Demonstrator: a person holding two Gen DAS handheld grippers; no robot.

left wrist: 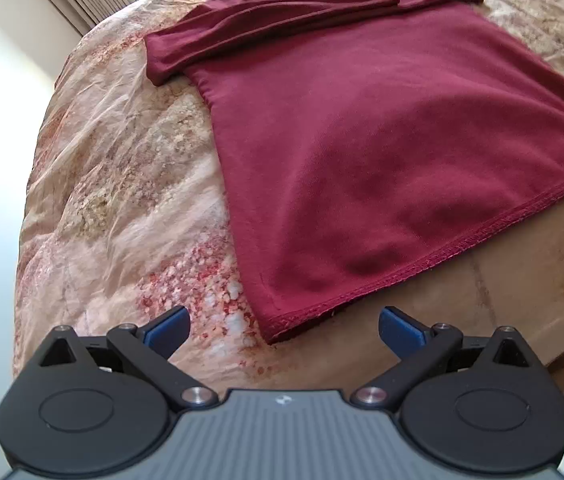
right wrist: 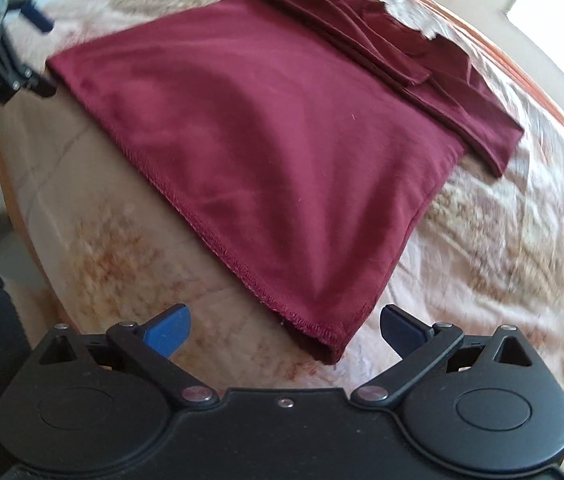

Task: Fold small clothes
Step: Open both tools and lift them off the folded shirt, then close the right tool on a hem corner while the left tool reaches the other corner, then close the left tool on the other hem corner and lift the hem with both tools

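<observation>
The dark red shirt (left wrist: 381, 152) lies flat on the patterned bedspread (left wrist: 122, 184) with its sleeves (left wrist: 274, 12) already folded across the top — the body looks still unfolded — while the left gripper (left wrist: 283, 326) and right gripper (right wrist: 285, 326) hang wide and empty by the hem's near corners.

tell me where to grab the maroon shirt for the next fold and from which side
Probably the two corners of the stitched hem, coming in low from the near bed edge. The maroon shirt lies flat, sleeves folded in at the far end. The open left gripper and right gripper each already face a hem corner.
</observation>
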